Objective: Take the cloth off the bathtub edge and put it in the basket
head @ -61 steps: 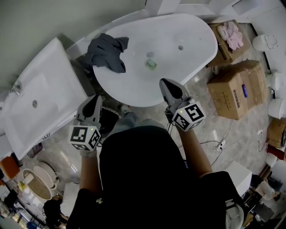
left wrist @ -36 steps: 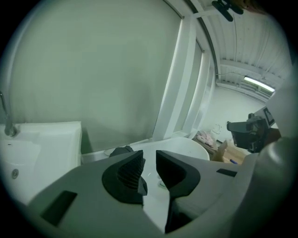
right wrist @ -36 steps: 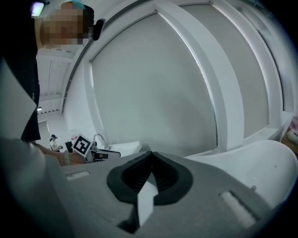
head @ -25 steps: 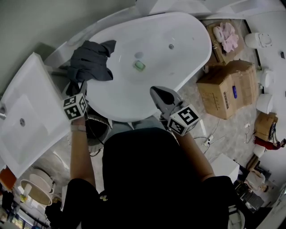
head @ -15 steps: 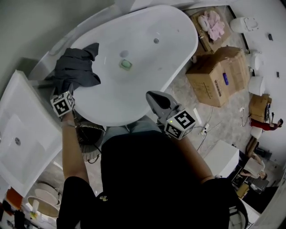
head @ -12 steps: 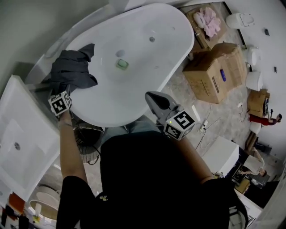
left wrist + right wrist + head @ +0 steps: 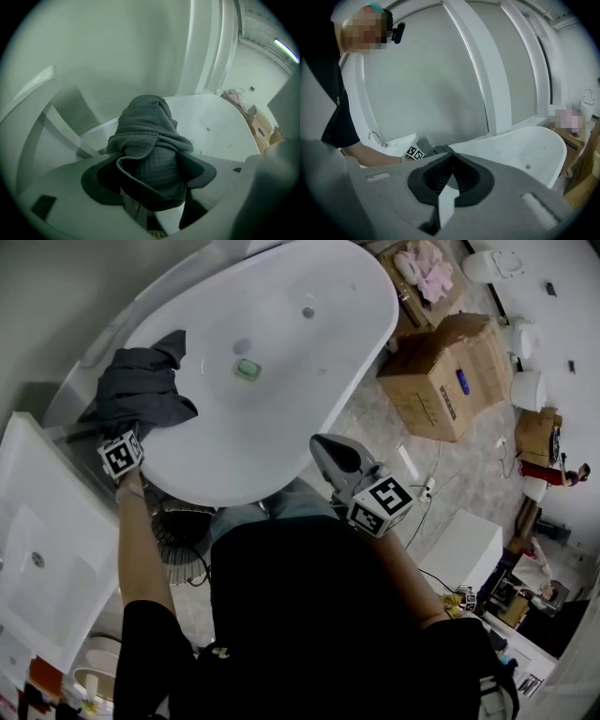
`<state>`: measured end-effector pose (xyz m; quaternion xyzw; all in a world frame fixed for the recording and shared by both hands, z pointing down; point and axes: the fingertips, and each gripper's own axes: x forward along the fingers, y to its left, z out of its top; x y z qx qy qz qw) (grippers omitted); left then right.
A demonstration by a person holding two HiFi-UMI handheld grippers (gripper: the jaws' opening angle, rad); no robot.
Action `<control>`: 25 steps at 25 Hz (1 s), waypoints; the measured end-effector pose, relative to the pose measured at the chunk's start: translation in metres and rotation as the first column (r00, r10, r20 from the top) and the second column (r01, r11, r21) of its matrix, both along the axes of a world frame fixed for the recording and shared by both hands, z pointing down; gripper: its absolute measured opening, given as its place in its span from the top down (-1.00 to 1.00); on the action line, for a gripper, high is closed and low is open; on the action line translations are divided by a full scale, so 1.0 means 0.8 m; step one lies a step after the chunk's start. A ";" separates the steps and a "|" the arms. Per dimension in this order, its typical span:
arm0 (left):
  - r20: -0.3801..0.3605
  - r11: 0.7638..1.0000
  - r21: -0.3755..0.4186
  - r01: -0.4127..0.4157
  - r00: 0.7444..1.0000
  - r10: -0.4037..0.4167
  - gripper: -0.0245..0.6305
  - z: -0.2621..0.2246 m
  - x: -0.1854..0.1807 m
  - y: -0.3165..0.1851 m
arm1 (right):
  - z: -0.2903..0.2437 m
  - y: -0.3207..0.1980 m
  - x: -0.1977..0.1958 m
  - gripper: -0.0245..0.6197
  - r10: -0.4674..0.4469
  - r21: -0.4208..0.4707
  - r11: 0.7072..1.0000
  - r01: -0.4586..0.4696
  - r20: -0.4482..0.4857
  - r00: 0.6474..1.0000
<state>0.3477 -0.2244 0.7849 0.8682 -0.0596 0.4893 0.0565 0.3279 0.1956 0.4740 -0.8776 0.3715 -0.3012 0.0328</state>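
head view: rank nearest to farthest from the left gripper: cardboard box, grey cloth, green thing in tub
The left gripper has just been opening its fingers.
1. grey cloth, between those fingers, on the tub edge
2. green thing, tub bottom
3. cardboard box, right of tub

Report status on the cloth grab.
Left gripper just opened wide, straddling gray cloth on bathtub edge, not clamped. Right gripper shut, empty. No obstruction.

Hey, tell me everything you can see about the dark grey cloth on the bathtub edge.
The cloth is dark grey with a fine woven grid, bunched into a rumpled heap. It drapes over the rim of the white bathtub, part hanging outside. The left gripper, whose jaws have just been opening, straddles the nearest fold, wide apart and not clamping it.
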 end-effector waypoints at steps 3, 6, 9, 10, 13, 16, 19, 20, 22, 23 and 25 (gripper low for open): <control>-0.006 1.000 0.001 0.006 1.000 -0.006 -0.07 0.002 0.000 0.001 | 0.001 0.003 -0.003 0.93 0.011 -0.004 1.000 -0.011 0.001 1.000; -0.008 0.999 -0.001 0.034 0.999 -0.034 -0.02 0.000 -0.001 -0.001 | 0.003 0.003 -0.008 0.93 0.016 -0.005 1.000 -0.016 0.003 1.000; -0.018 0.999 0.001 0.054 0.998 -0.054 0.05 -0.004 -0.006 -0.001 | 0.004 0.001 -0.015 0.93 0.010 -0.004 1.000 -0.010 0.001 1.000; -0.021 0.998 0.006 0.057 0.998 -0.057 0.08 -0.006 -0.007 -0.002 | 0.004 0.000 -0.017 0.93 0.008 -0.004 1.000 -0.008 -0.001 1.000; -0.040 0.998 0.029 0.063 0.997 -0.062 0.18 -0.016 -0.010 -0.003 | 0.002 -0.004 -0.020 0.93 0.003 -0.002 1.000 -0.003 -0.005 1.000; -0.066 0.997 0.066 0.036 0.997 -0.032 0.41 -0.027 -0.009 0.002 | 0.002 -0.005 -0.024 0.93 -0.002 -0.001 1.000 0.002 -0.008 1.000; -0.068 0.998 0.057 0.006 0.998 -0.002 0.50 -0.028 -0.010 0.009 | 0.002 -0.007 -0.029 0.93 -0.010 0.003 1.000 0.010 -0.011 1.000; -0.069 0.999 0.048 0.009 0.998 -0.006 0.51 -0.027 -0.011 0.007 | 0.001 -0.008 -0.031 0.93 -0.012 0.004 1.000 0.012 -0.014 1.000; -0.079 0.999 0.047 0.018 0.997 -0.014 0.54 -0.035 -0.013 0.002 | -0.002 -0.010 -0.034 0.93 -0.016 0.008 1.000 0.016 -0.021 1.000; -0.088 0.999 0.048 0.018 0.996 -0.014 0.54 -0.044 -0.013 0.002 | -0.004 -0.010 -0.035 0.93 -0.018 0.010 1.000 0.018 -0.024 1.000; -0.115 0.999 0.043 0.021 0.993 -0.016 0.54 -0.066 -0.015 0.005 | -0.009 -0.010 -0.038 0.93 -0.024 0.017 1.000 0.024 -0.031 0.999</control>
